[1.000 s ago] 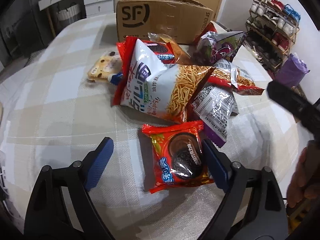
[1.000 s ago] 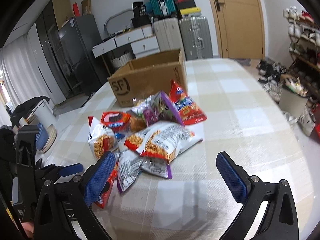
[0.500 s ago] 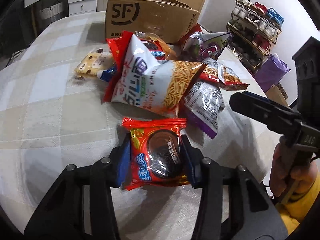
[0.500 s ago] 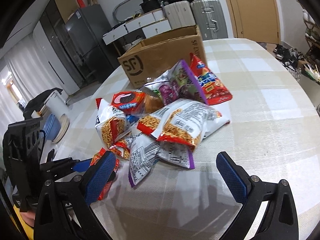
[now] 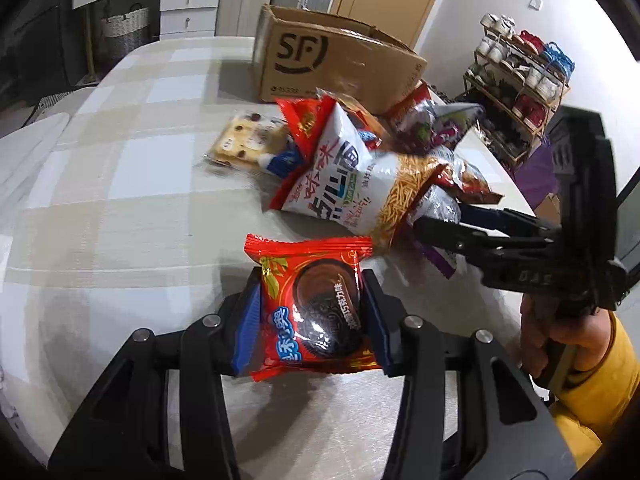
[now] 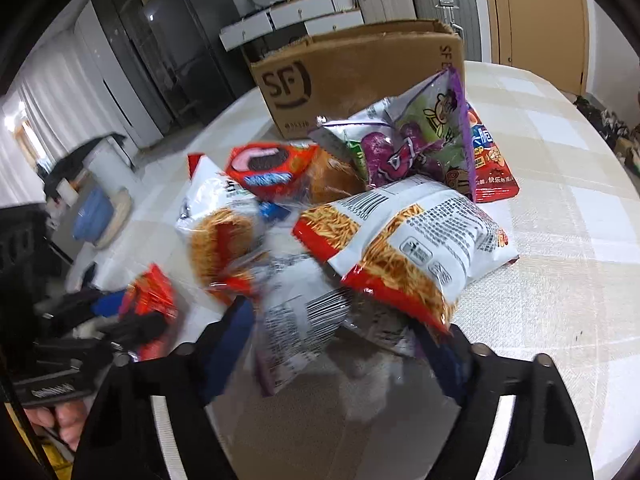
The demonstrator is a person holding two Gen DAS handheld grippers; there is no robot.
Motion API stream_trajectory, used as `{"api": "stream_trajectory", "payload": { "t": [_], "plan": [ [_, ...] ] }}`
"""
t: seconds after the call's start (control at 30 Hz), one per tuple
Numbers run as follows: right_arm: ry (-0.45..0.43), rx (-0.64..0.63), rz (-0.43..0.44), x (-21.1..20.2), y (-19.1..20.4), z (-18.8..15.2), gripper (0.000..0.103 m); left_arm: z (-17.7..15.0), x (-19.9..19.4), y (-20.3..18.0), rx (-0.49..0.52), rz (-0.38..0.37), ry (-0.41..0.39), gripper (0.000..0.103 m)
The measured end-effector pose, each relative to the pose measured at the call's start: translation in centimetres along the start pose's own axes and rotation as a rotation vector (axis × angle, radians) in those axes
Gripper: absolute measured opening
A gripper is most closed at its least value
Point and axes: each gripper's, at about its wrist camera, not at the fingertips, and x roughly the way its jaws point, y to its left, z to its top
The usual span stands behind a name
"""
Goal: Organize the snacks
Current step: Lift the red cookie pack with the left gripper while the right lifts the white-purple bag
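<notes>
- Left gripper (image 5: 312, 312): jaws clamped on the red cookie packet (image 5: 316, 312), above the table (image 5: 120, 200).
- Right gripper (image 6: 340, 344): jaws closing around the silver snack bag (image 6: 296, 320); contact is apparently not yet made, as blur obscures it.
- Snack pile lies before the cardboard box (image 6: 360, 76).

A red cookie packet (image 5: 316, 306), printed with a dark sandwich biscuit and blue lettering, is clamped by its two sides between blue pads, its crimped top edge pointing away over the checked cloth. Beyond it lies a heap of snack bags: a white noodle-snack bag (image 5: 352, 172) tilted on the pile, a second white and red noodle bag (image 6: 412, 240) lying back-side up, a silver bag with a purple edge (image 6: 304, 320) under it, a purple and green bag (image 6: 420, 140) standing upright, and a red bag (image 6: 488, 160) behind that. An open cardboard box (image 6: 360, 76) stands upright just past the heap.
</notes>
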Motion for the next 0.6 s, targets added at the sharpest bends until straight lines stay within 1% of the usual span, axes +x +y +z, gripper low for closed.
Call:
{"api": "stream_trajectory", "payload": {
  "t": [0.1, 0.17, 0.23, 0.37, 0.47, 0.53, 0.6],
  "plan": [
    [0.002, -0.021, -0.009, 0.5, 0.3, 0.4, 0.080, 0.0, -0.1, 0.4, -0.012, 0.003, -0.004, 0.043],
    [-0.007, -0.045, -0.027, 0.6, 0.7, 0.3, 0.072, 0.0, -0.3, 0.5, -0.019, 0.003, -0.007, 0.043],
    [-0.014, -0.062, -0.030, 0.4, 1.0, 0.2, 0.069, 0.1, -0.4, 0.5, -0.020, 0.009, -0.014, 0.043],
    [-0.025, -0.052, 0.003, -0.1, 0.8, -0.4, 0.057, 0.3, -0.8, 0.4, -0.026, 0.006, -0.035, 0.043],
    [-0.034, -0.029, 0.033, -0.8, 0.5, -1.1, 0.051, 0.3, -1.2, 0.3, -0.024, 0.010, -0.043, 0.043],
    [-0.040, -0.016, 0.042, -1.3, 0.1, -1.6, 0.050, 0.3, -1.6, 0.2, -0.026, 0.014, -0.051, 0.043],
    [-0.051, 0.002, 0.071, -1.9, -0.3, -2.0, 0.049, 0.3, -1.9, 0.1, -0.027, 0.018, -0.056, 0.043]
  ]
}}
